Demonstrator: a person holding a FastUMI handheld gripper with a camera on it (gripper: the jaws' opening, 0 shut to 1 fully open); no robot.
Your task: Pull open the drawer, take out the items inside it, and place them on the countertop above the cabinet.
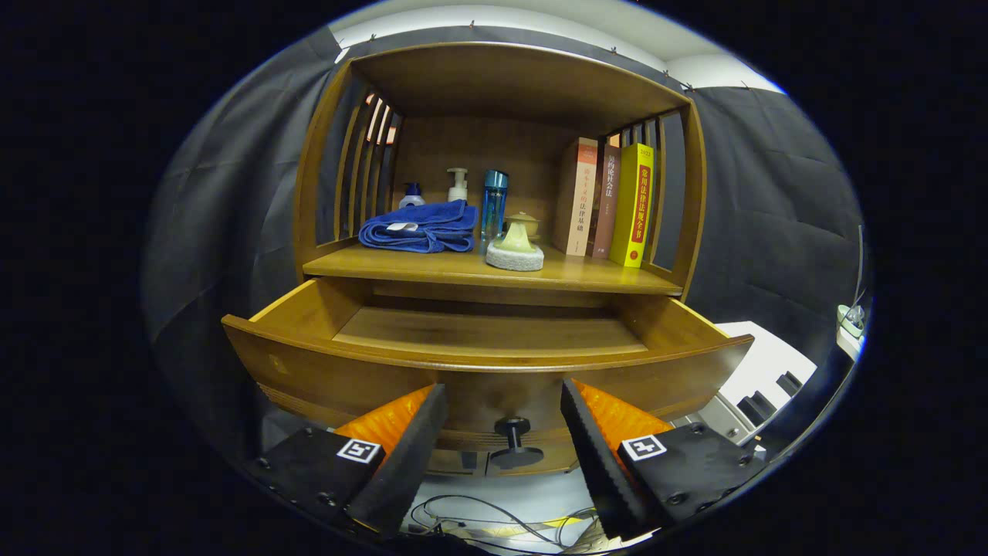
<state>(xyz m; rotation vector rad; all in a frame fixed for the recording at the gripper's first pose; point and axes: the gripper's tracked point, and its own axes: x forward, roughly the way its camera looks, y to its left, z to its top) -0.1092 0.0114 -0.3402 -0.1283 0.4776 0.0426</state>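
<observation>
Your drawer (494, 351) stands pulled out of the wooden cabinet (695, 208), its curved front facing you and its bare wooden floor showing, with nothing visible lying on it. The dark knob (512, 427) on the drawer front sits between your fingers, and neither pad touches it. Your gripper (503, 401) is spread apart, holding nothing; its black ribbed fingers (421, 432) with orange backing flank the knob, tips close against the drawer front.

Just above the drawer runs the countertop (432, 266), a glossy wooden shelf that reflects what stands on it. On it you have a folded blue towel (421, 226) toward your left, with two pump bottles (457, 185) behind it against the back panel. Beside the towel stands a tall blue bottle (494, 202), and in front of that a small lidded pot (522, 225) behind a pale, rounded piece on a grey base (515, 251). Three upright books (610, 202) lean against the slatted right side of the cabinet, the yellow one outermost.

Around the cabinet hangs black quilted cloth (772, 208). Below your fingers, loose cables (478, 521) trail over a light floor. Off to your right you can see a white surface (764, 363).
</observation>
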